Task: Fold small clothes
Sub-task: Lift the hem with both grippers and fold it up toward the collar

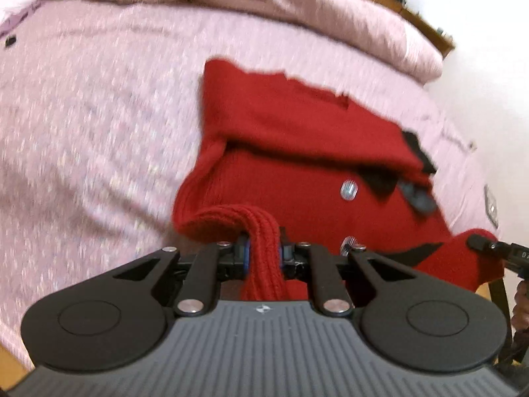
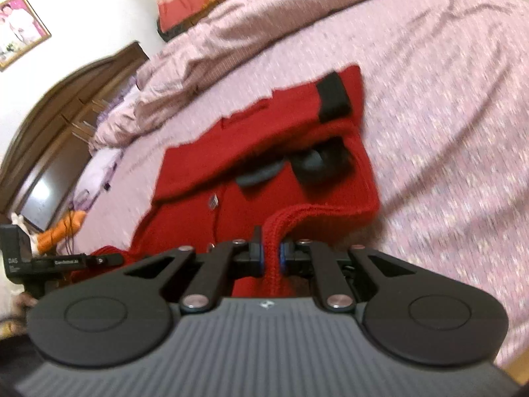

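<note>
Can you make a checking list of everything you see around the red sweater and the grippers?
Surface: pink bedspread, rumpled blanket at the far edge.
Job's things: red cardigan, sleeves folded in, black cuff, silver buttons.
Clutter: orange item near the pillow.
Grippers: left gripper and right gripper each shut on the ribbed hem.
Cables: nothing seen.
Surroundings: wooden headboard, framed photo.

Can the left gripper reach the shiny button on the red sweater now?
Probably not yet. The left gripper is shut on the red sweater's ribbed hem, so it must let go first. The shiny button lies uncovered just ahead.
</note>
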A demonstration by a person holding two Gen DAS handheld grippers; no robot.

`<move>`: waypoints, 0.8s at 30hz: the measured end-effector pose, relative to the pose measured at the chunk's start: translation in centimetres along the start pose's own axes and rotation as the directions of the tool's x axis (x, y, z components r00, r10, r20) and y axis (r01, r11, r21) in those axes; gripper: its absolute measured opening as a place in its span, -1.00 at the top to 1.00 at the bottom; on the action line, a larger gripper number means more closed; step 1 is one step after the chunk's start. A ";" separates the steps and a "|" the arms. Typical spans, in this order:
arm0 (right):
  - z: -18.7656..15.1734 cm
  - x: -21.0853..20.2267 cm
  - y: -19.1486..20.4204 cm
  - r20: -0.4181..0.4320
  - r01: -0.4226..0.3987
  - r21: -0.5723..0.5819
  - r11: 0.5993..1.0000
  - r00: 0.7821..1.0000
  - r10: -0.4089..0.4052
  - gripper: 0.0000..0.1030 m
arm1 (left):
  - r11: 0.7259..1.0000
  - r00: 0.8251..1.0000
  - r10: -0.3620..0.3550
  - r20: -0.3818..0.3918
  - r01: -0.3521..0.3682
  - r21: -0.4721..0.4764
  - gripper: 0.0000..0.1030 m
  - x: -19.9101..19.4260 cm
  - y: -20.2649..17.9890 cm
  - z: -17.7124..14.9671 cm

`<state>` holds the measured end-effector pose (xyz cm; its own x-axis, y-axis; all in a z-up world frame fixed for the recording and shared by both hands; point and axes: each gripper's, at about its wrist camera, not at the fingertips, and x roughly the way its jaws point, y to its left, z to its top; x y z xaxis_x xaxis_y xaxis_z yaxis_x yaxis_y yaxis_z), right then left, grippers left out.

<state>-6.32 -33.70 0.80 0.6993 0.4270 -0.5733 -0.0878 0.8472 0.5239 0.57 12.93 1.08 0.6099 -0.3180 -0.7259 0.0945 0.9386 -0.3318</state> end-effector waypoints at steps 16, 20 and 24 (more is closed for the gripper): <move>7.3 0.3 0.7 0.214 -0.062 0.055 0.997 0.976 0.049 0.78 | 0.999 0.984 0.011 0.180 -0.003 -0.044 0.68 -2.1 -2.6 7.9; 9.3 1.3 -0.3 0.238 -0.059 0.098 0.993 0.971 0.034 0.78 | 0.995 0.982 0.037 0.185 -0.020 -0.093 0.68 -0.9 -2.0 10.2; 11.2 2.5 -1.0 0.254 -0.044 0.125 0.991 0.967 0.011 0.78 | 0.993 0.980 0.074 0.186 -0.055 -0.107 0.68 0.9 -1.8 12.5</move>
<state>3.45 -36.95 5.87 0.8557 0.3417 -0.3886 -0.0289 0.7813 0.6234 10.84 12.62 8.54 0.7509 -0.2171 -0.6238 -0.0239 0.9349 -0.3542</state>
